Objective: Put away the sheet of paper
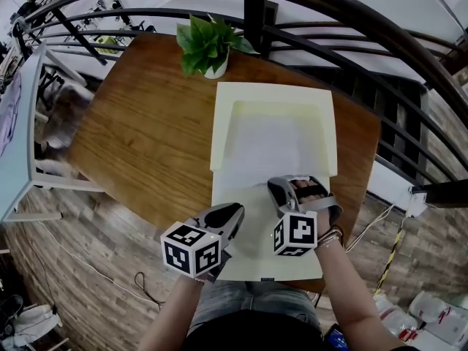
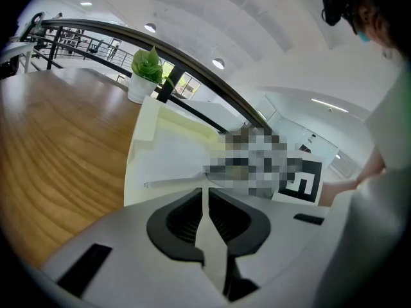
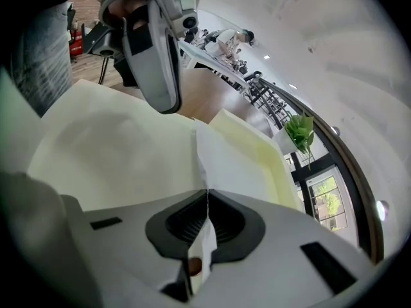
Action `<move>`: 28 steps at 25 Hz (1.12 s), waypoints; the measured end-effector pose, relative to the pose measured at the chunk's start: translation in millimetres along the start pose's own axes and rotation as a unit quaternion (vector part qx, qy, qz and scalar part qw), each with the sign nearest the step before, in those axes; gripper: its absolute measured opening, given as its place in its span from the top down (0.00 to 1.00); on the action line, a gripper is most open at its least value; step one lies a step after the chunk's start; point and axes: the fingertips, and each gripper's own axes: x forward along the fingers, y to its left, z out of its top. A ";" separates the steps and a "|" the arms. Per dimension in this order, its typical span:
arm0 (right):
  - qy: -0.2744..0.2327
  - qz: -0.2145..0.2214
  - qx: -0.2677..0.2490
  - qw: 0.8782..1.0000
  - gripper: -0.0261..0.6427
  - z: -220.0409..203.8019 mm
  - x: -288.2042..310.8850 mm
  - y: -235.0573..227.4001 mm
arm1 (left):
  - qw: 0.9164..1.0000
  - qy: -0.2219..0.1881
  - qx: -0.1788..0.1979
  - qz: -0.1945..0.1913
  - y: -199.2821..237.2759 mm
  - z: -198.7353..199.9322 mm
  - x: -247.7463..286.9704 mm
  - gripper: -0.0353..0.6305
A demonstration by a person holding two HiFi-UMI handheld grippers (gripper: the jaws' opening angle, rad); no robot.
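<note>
Wood, mid-brown with visible grain: one tabletop, its corners rounded and its right side cut off behind a dark metal railing.

Card, pale yellow, matt: one large open folder, running from the middle of the tabletop to its near edge, far leaf shaped as a shallow pocket.

Paper, white, thin, rectangular: one sheet, lying inside the folder's far pocket, its near edge lifted.

Foliage, broad green leaves in a small white pot: one plant, at the tabletop's far edge, just beyond the folder.

Grippers, grey plastic shells with black ribbed jaws, two, each carrying one marker cube:
- left gripper, at the left edge of the folder's near leaf; jaws pressed together on a thin pale edge that appears to belong to that leaf, though which layer cannot be made out for certain.
- right gripper, at the sheet's near edge; jaws closed tight on the white paper, which rises from them toward the pocket.

A mosaic patch hides much of the right gripper in the left gripper view.
</note>
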 end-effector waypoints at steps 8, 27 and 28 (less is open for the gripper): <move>0.015 -0.034 0.033 0.999 0.92 -4.1 9.7 -23.3 | 1.000 0.003 0.003 -0.007 -1.4 4.6 8.4 0.88; 0.023 -0.044 0.110 0.993 0.92 -7.8 29.4 -49.1 | 1.000 0.008 0.010 -0.013 2.0 14.9 16.7 0.88; 0.023 -0.045 0.111 0.993 0.91 -8.4 28.9 -49.2 | 1.000 0.008 0.012 -0.013 1.9 15.7 16.8 0.88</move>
